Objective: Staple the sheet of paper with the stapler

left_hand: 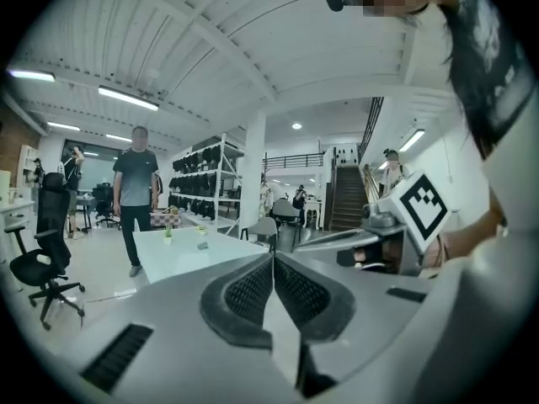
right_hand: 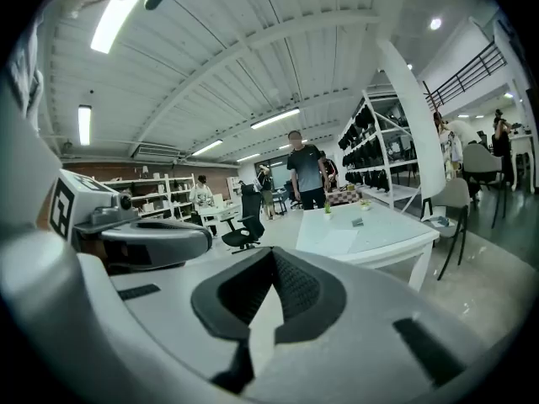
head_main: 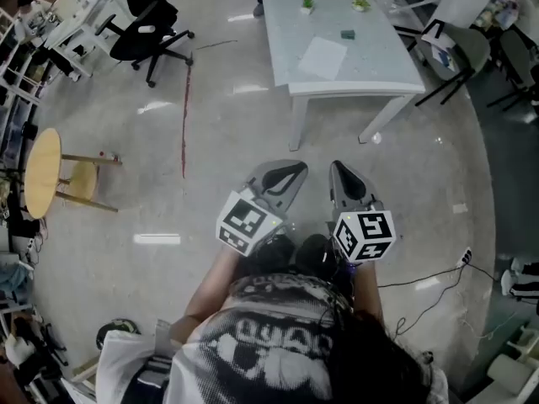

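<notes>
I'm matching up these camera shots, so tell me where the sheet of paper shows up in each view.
Head view: the sheet of paper lies mid-tabletop, upper centre-right.
Left gripper view: it cannot be made out on the bright tabletop left of centre.
Right gripper view: it lies right of centre, beyond the tool.
Shared landmark: the white table, seen in all three views.

Counts: one worktop (head_main: pixel 396 74) carrying one sheet (head_main: pixel 323 57), one stapler (head_main: pixel 347 34) and two plants (head_main: pixel 307 1) (head_main: pixel 360 4). Two tongs, left tongs (head_main: pixel 295 171) and right tongs (head_main: pixel 338 168), one marker cube on each, so two cubes (head_main: pixel 247 221) (head_main: pixel 364 236). Around them: one black office chair (head_main: pixel 152 28), one grey chair (head_main: pixel 465 47), one round wooden table (head_main: pixel 42 172), and one person (right_hand: pixel 307 171) standing by the worktop.
</notes>
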